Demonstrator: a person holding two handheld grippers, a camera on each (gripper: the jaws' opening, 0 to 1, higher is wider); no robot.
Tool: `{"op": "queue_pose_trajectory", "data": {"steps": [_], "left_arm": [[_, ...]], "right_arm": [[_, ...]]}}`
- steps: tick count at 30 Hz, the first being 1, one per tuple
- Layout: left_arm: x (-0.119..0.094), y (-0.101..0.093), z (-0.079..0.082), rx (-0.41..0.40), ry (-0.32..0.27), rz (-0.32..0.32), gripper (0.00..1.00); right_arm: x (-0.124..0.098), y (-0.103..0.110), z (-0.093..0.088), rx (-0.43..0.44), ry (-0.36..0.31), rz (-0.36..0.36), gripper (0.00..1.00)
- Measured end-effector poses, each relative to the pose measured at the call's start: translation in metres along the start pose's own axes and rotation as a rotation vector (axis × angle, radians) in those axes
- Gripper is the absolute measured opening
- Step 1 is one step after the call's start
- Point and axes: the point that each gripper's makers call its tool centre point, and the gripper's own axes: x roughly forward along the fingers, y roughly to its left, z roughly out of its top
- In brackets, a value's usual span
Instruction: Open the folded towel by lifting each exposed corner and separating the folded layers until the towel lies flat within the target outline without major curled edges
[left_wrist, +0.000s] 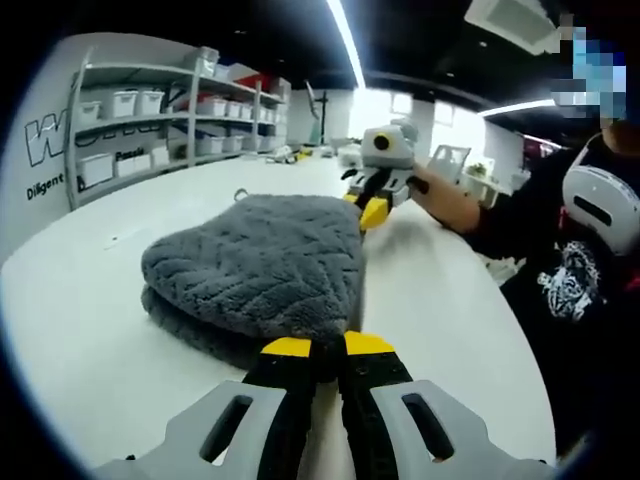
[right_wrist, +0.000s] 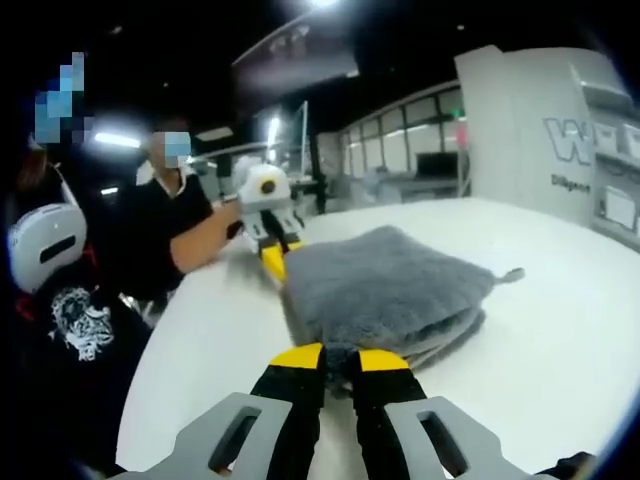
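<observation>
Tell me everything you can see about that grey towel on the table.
The towel is grey and plush, with a zigzag textured pile. It lies folded in several stacked layers on the white table, and a small hanging loop sticks out from one edge. The left gripper and the right gripper each close on a corner at opposite ends.
</observation>
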Motion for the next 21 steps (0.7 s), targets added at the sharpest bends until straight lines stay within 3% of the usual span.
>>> {"op": "queue_pose_trajectory", "data": {"steps": [21], "left_arm": [[-0.0041, -0.0019, -0.0038, 0.013, 0.009, -0.025, 0.07]], "right_arm": [[-0.0053, -0.0006, -0.0026, -0.004, 0.014, 0.035, 0.05]]}}
